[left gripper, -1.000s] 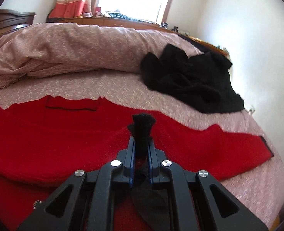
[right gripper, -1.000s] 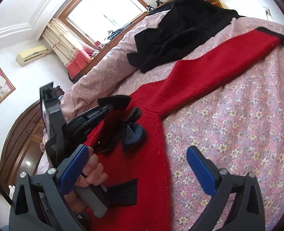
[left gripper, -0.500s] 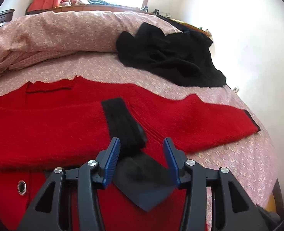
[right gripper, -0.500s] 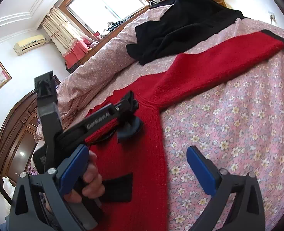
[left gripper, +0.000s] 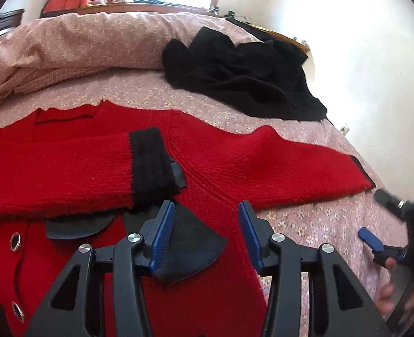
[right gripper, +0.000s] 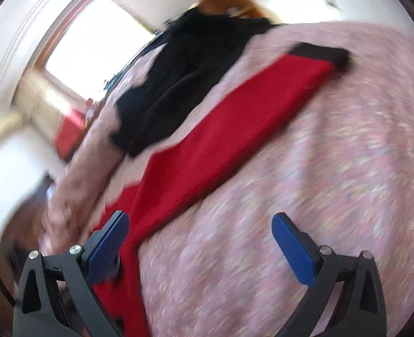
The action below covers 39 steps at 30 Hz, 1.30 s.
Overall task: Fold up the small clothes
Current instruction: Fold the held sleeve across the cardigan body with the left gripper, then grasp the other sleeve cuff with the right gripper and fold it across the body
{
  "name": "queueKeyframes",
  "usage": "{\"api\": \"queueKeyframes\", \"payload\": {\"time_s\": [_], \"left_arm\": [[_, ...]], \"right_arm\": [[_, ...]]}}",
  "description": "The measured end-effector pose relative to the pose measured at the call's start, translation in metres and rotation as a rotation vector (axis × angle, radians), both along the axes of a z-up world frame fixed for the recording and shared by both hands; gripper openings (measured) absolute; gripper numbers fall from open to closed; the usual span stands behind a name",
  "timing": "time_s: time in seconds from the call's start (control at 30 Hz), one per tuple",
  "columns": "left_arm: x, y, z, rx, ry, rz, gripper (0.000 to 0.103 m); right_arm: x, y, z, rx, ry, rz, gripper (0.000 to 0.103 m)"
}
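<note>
A red knit cardigan (left gripper: 66, 174) lies flat on the bed. Its left sleeve is folded across the chest and ends in a black cuff (left gripper: 150, 163). Its right sleeve (left gripper: 291, 165) stretches out to the right, with a black cuff (right gripper: 319, 53) at its end in the blurred right wrist view. My left gripper (left gripper: 205, 224) is open and empty just above the cardigan's front, near a dark collar flap (left gripper: 190, 247). My right gripper (right gripper: 198, 238) is open and empty above the bedspread beside the right sleeve (right gripper: 235, 123); it also shows at the left wrist view's right edge (left gripper: 375, 241).
A crumpled black garment (left gripper: 240, 75) lies on the bed behind the cardigan. A rolled pink floral duvet (left gripper: 66, 45) runs along the back. The floral bedspread (right gripper: 319, 196) spreads to the right. A white wall (left gripper: 361, 42) stands to the right of the bed.
My left gripper let go of the black cuff, opened and drew back; the sleeve now lies across the chest. My right gripper swung fast toward the outstretched right sleeve.
</note>
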<state>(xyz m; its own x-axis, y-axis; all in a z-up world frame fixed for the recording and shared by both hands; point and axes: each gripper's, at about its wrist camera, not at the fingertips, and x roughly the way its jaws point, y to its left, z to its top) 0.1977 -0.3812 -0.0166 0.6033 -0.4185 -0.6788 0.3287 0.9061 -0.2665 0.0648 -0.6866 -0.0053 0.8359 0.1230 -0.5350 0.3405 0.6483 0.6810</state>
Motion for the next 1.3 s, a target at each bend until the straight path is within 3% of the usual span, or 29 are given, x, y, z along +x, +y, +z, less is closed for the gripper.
{"api": "queueKeyframes", "payload": {"time_s": [0.2, 0.27, 0.33, 0.47, 0.63, 0.73, 0.8, 0.83, 0.87, 0.93, 1.0, 1.07, 1.13, 1.3], "left_arm": [[0.016, -0.022, -0.009, -0.01, 0.033, 0.027, 0.041], [0.023, -0.036, -0.011, -0.032, 0.048, 0.036, 0.041], [0.025, -0.047, -0.01, -0.021, 0.042, 0.054, 0.041], [0.023, -0.059, -0.007, -0.019, 0.025, 0.043, 0.041], [0.015, -0.058, -0.006, 0.04, -0.009, 0.006, 0.041], [0.013, -0.05, -0.003, 0.051, -0.022, 0.006, 0.041], [0.013, -0.043, 0.0, 0.041, -0.015, 0.011, 0.041], [0.013, -0.039, 0.001, 0.038, -0.01, 0.014, 0.041], [0.013, -0.034, 0.004, 0.034, -0.007, 0.018, 0.041], [0.012, -0.023, 0.009, 0.027, -0.008, 0.022, 0.041], [0.01, -0.007, 0.015, 0.018, -0.016, 0.018, 0.041], [0.009, 0.01, 0.018, 0.028, -0.03, 0.026, 0.041], [0.01, 0.03, 0.021, 0.052, -0.041, 0.042, 0.041], [0.012, 0.104, 0.045, 0.066, -0.054, 0.086, 0.041]], "right_arm": [[-0.012, -0.086, -0.005, 0.097, -0.099, -0.169, 0.103], [-0.016, -0.108, -0.015, 0.185, -0.157, -0.185, 0.103], [-0.016, -0.115, -0.011, 0.187, -0.191, -0.186, 0.103], [0.004, -0.129, -0.007, 0.164, -0.137, -0.221, 0.103], [0.049, -0.159, -0.003, 0.127, -0.091, -0.211, 0.097], [0.052, -0.173, -0.01, 0.123, -0.064, -0.224, 0.074], [0.053, -0.179, -0.019, 0.145, -0.036, -0.21, 0.017], [0.056, -0.184, -0.028, 0.184, -0.012, -0.201, 0.01], [0.054, -0.189, -0.04, 0.254, -0.004, -0.212, 0.01], [0.047, -0.192, -0.041, 0.301, -0.058, -0.225, 0.01], [0.047, -0.184, -0.027, 0.232, -0.067, -0.209, 0.01], [0.055, -0.169, -0.008, 0.072, -0.033, -0.197, 0.01], [0.062, -0.153, 0.008, -0.027, -0.008, -0.175, 0.01], [0.078, -0.079, 0.072, -0.271, -0.036, -0.069, 0.01]]}}
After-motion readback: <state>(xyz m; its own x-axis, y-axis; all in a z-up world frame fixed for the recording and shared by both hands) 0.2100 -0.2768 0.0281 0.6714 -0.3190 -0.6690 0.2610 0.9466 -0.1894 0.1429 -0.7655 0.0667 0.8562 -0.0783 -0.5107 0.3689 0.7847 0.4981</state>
